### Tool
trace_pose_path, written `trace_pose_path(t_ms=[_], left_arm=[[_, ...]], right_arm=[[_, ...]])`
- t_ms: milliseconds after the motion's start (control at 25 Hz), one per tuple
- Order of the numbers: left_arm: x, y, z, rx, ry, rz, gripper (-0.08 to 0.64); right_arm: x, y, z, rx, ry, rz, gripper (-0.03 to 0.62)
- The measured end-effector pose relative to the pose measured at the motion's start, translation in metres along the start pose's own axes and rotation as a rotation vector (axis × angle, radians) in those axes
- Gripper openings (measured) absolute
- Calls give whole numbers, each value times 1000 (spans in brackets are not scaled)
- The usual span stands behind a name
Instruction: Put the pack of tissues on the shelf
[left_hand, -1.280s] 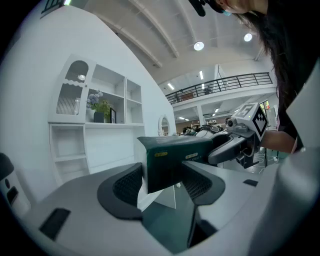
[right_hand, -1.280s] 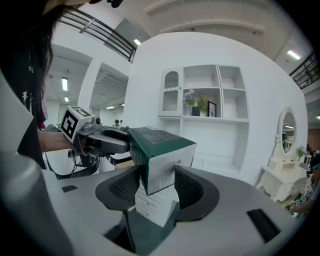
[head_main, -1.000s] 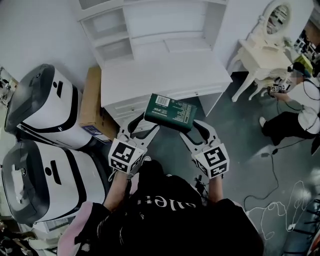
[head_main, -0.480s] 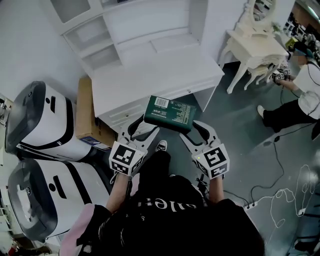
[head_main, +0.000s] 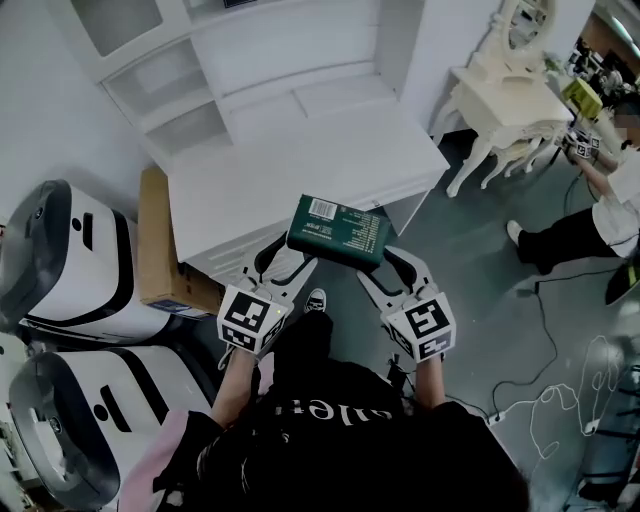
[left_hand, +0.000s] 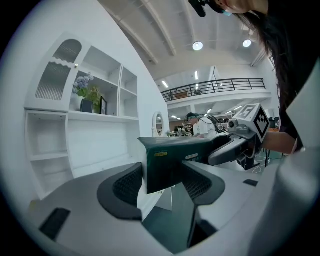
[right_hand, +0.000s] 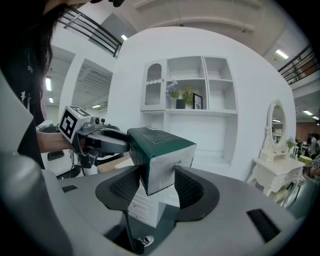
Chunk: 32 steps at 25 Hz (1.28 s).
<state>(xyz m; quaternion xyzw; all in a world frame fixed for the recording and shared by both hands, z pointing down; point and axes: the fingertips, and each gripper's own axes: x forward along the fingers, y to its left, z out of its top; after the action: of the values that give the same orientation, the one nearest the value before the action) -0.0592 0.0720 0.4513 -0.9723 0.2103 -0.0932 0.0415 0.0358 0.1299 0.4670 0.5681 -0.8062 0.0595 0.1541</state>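
A dark green pack of tissues (head_main: 338, 232) hangs in the air in front of the person, held at both ends. My left gripper (head_main: 288, 255) is shut on its left end, and my right gripper (head_main: 385, 262) on its right end. In the left gripper view the pack (left_hand: 175, 157) sits between the black pads, with the right gripper (left_hand: 242, 135) beyond it. The right gripper view has the pack's pale end (right_hand: 162, 167) clamped between its pads. The white shelf unit (head_main: 180, 90) stands on a white desk (head_main: 300, 160) just ahead of the pack.
Two large white and black machines (head_main: 70, 260) stand at the left, with a cardboard box (head_main: 155, 250) beside the desk. A white dressing table (head_main: 505, 100) and a crouching person (head_main: 590, 210) are at the right. Cables (head_main: 560, 400) lie on the grey floor.
The person has stepped closer to the desk, which now lies nearer and more to the left in the head view. Both grippers still hold the pack level between them.
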Motion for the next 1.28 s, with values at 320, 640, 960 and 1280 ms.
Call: trace_pose_path(t_ms=[320, 640, 960, 1280], left_arm=[[57, 103, -5, -33, -13, -10, 245], [104, 194, 2, -42, -62, -8, 245], [96, 200, 24, -14, -90, 8, 245], [128, 228, 35, 2, -113, -20, 245]], right_arm=[[100, -51, 34, -1, 41, -7, 235], [186, -93, 71, -25, 44, -19, 235], [183, -91, 94, -49, 11, -22, 235], [207, -122, 108, -55, 1, -57, 235]])
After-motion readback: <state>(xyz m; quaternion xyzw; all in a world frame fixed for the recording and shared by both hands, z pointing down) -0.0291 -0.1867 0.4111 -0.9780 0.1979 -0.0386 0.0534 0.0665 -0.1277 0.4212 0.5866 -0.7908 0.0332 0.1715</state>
